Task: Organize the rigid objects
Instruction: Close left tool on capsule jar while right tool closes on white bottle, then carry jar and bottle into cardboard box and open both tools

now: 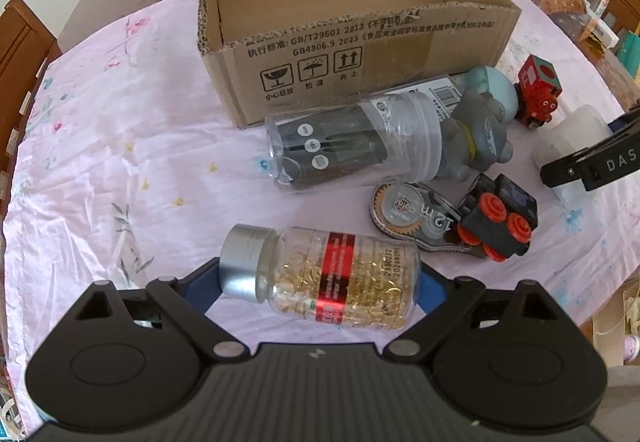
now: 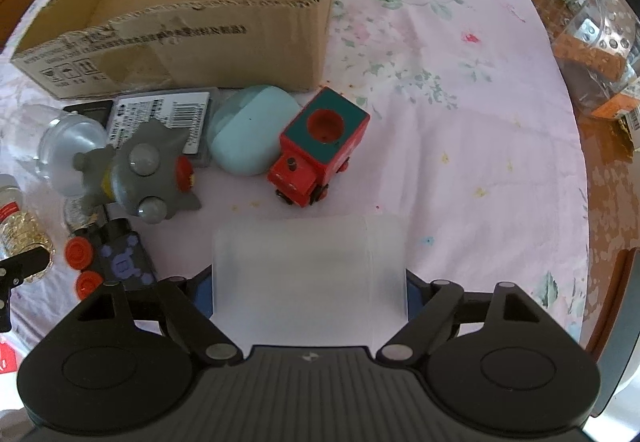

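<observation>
Flanking the capsule bottle (image 1: 340, 278), left gripper (image 1: 320, 284) fingers; clear cloth (image 1: 120, 162) leftward.

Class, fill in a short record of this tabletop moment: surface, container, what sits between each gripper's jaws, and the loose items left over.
surface: pink floral cloth
container: open cardboard box, nothing visible inside
left gripper: jaws either side of a lying capsule bottle with silver cap; contact unclear
right gripper: jaws either side of a frosted plastic container; contact unclear
loose items: clear jar of dark pens, grey toy figure, correction tape, black toy train, red toy train, mint case
</observation>
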`<act>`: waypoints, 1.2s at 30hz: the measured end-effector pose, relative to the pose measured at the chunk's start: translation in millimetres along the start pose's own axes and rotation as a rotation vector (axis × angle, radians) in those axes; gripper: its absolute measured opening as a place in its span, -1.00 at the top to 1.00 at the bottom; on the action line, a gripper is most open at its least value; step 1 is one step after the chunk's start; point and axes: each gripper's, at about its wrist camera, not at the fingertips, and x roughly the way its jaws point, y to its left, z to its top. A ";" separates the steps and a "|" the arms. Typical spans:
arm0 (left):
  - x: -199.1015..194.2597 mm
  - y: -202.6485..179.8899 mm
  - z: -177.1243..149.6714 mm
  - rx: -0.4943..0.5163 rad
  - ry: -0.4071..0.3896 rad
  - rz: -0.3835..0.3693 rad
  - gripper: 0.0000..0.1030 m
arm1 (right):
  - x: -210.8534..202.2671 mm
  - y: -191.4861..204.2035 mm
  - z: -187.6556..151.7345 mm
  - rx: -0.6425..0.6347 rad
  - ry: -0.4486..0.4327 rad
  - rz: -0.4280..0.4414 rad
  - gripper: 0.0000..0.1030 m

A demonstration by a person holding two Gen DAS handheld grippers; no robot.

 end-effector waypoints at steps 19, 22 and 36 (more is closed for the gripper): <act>-76.0 18.3 90.8 0.119 -0.182 -0.015 -0.83 | -98.6 18.2 52.4 -0.181 -0.249 0.078 -0.68; -65.6 23.0 119.1 0.111 -0.212 -0.008 -0.83 | -101.1 21.1 70.3 -0.192 -0.278 0.088 -0.68; 4.9 50.4 217.7 -0.010 -0.301 0.043 -0.88 | -90.4 27.4 128.9 -0.219 -0.306 0.090 -0.68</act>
